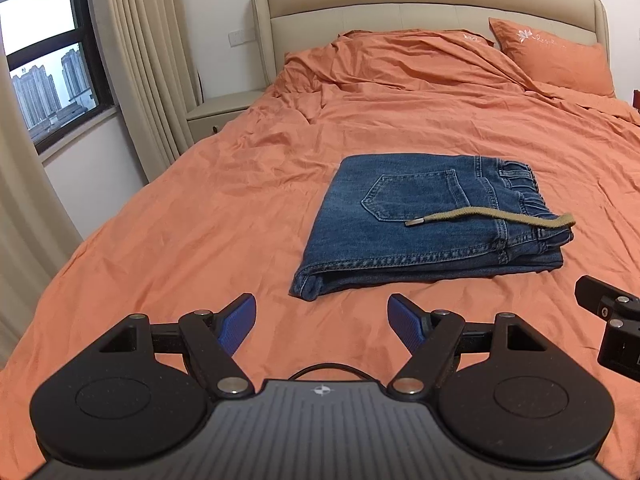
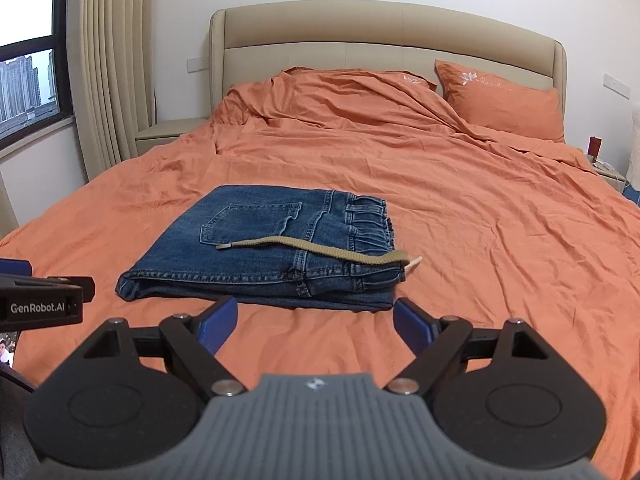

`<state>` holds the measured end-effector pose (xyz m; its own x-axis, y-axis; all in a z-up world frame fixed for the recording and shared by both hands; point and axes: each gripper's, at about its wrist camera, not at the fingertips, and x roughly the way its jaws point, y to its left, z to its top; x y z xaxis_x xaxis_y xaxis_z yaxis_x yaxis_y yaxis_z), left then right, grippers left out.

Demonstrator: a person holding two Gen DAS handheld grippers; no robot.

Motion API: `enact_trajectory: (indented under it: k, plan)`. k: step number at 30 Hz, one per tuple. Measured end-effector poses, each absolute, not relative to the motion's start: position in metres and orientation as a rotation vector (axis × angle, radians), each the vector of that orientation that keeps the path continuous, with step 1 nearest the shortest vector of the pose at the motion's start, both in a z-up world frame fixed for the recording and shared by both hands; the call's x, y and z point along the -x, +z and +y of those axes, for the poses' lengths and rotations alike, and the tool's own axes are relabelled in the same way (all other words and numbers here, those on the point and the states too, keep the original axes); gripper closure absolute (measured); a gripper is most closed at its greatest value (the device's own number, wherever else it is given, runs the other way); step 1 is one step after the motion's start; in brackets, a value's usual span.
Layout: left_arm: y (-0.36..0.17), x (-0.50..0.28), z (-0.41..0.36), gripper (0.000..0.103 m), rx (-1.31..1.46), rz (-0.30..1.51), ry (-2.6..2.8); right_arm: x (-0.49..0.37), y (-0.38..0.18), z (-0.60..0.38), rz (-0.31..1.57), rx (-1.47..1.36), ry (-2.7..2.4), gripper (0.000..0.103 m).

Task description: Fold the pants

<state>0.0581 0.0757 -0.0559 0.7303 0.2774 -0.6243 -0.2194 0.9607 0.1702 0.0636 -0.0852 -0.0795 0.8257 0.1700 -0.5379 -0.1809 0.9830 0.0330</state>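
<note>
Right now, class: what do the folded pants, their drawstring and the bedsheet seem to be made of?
Folded pants: blue denim, judging by the faded weave and contrast stitching.
Drawstring: tan woven cord, probably cotton, with what looks like a metal tip.
Bedsheet: matte orange woven fabric, likely cotton; it creases finely.

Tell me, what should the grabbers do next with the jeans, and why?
Probably just tidy up: the right gripper could tuck the loose tan drawstring in at the waistband. The jeans already lie folded in a neat stack on the orange bedsheet, and both it and the left gripper are open and empty, short of the denim.
</note>
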Motion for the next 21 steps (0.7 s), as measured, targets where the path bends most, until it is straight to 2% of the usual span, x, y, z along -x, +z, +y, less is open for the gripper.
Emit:
enact_trajectory:
  k: [21]
  plan:
    - [-0.0563,-0.0562,0.0739,0.015,-0.09,0.704,0.257,-0.0599,-0.0819,-0.0854,0.571,0.029,0.186,0.022]
